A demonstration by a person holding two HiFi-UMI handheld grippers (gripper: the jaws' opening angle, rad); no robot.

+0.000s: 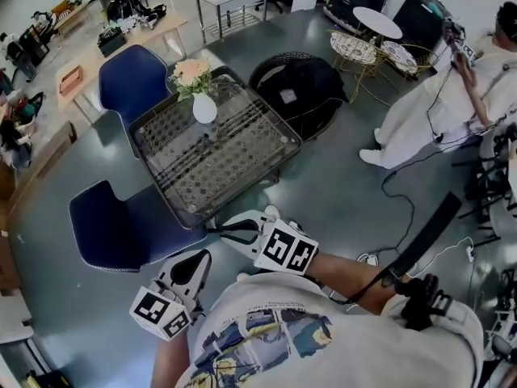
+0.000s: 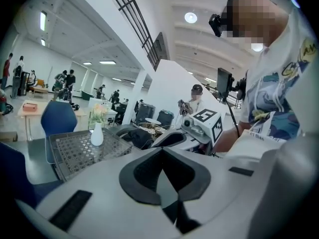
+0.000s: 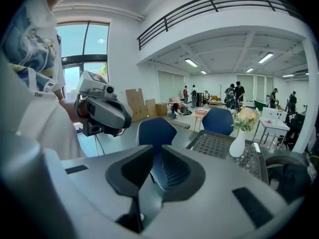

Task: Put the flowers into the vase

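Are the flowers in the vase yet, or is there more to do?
Looks done: the flowers stand in the white vase on the mesh table. Nothing is in hand: the left gripper is shut and empty, the right gripper open and empty, both away from the table. Nothing seems left.

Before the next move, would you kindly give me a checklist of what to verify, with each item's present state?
1. Pale peach flowers in the small white vase: ok, already in.
2. Vase upright on the dark mesh-top table: ok.
3. Left gripper empty, fingers together: ok.
4. Right gripper empty, fingers slightly apart: ok.
5. Both grippers clear of the table: ok.
6. Stray flowers on the table: ok, none seen.
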